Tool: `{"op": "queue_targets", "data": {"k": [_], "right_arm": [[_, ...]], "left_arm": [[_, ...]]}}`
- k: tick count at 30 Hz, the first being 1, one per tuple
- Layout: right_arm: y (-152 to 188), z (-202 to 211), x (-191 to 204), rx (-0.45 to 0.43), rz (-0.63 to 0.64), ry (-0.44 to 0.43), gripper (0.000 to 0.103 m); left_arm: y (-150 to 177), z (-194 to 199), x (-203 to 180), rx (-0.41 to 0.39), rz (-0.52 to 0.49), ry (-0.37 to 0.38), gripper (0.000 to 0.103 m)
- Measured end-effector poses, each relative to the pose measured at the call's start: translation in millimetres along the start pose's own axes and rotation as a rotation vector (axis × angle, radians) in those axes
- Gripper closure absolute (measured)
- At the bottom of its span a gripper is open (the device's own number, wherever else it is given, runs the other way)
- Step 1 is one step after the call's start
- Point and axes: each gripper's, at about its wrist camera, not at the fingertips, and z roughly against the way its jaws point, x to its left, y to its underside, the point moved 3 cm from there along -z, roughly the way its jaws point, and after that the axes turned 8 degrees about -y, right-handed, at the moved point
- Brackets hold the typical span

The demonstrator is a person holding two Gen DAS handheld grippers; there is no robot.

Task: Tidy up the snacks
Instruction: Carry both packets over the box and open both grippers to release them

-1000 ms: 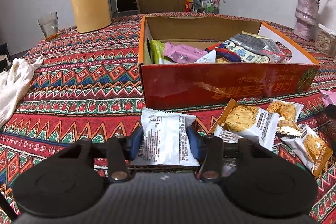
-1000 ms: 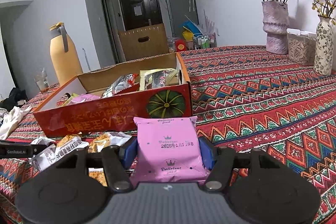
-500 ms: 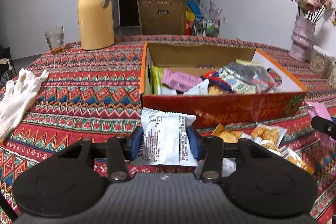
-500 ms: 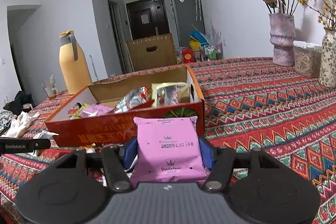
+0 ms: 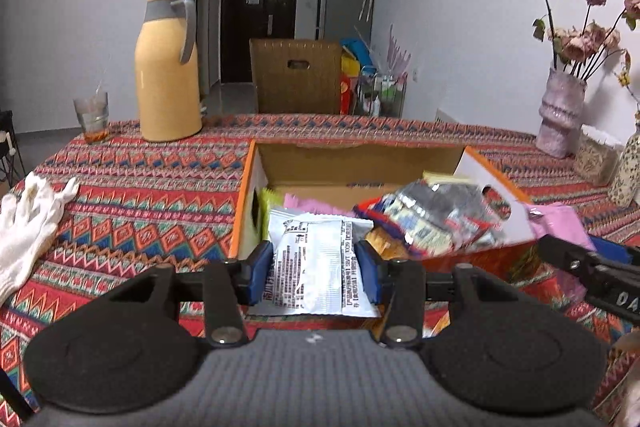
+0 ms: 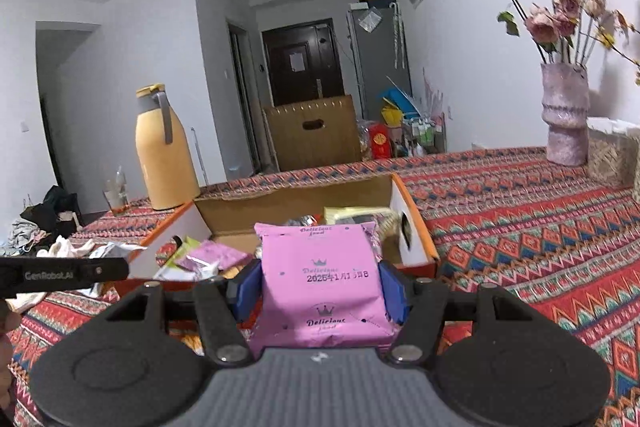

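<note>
My left gripper (image 5: 315,267) is shut on a white snack packet (image 5: 316,259), held above the near wall of the orange cardboard box (image 5: 246,187). Several snack packets (image 5: 436,215) lie inside the box. My right gripper (image 6: 320,287) is shut on a pink snack packet (image 6: 320,275), held up before the same box (image 6: 412,223). From the left wrist view, the right gripper (image 5: 592,263) with its pink packet (image 5: 560,223) shows at the right edge. The left gripper's finger (image 6: 64,273) reaches in at the left of the right wrist view.
A yellow thermos jug (image 5: 168,67) and a glass (image 5: 92,115) stand at the table's far left. A white glove (image 5: 28,223) lies at the left. A vase with dried roses (image 5: 560,111) and a woven basket (image 6: 612,155) stand at the far right. A patterned red cloth (image 6: 520,227) covers the table.
Both grippers have risen with their packets and tilted up. The box now sits lower and nearer in both views, and the loose packets on the cloth have dropped out of the left wrist view.
</note>
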Motion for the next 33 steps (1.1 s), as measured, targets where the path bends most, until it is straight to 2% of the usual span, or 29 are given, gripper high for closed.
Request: {"op": "queue_targets", "data": {"k": [10, 23, 29, 33], "right_arm": [[-28, -29, 2, -0.041, 0.024, -0.027, 0.042], [-52, -84, -6, -0.042, 0.055, -0.031, 0.042], [-49, -109, -14, -0.046, 0.029, -0.02, 0.042], [-40, -122, -24, -0.006, -0.01, -0.027, 0.042]], "left_arm": [[-30, -13, -15, -0.046, 0.005, -0.002, 0.057], [-58, -57, -20, -0.058, 0.034, -0.052, 0.057], [-63, -85, -14, -0.047, 0.072, -0.076, 0.057], [-54, -104, -10, -0.026, 0.075, -0.084, 0.057]]}}
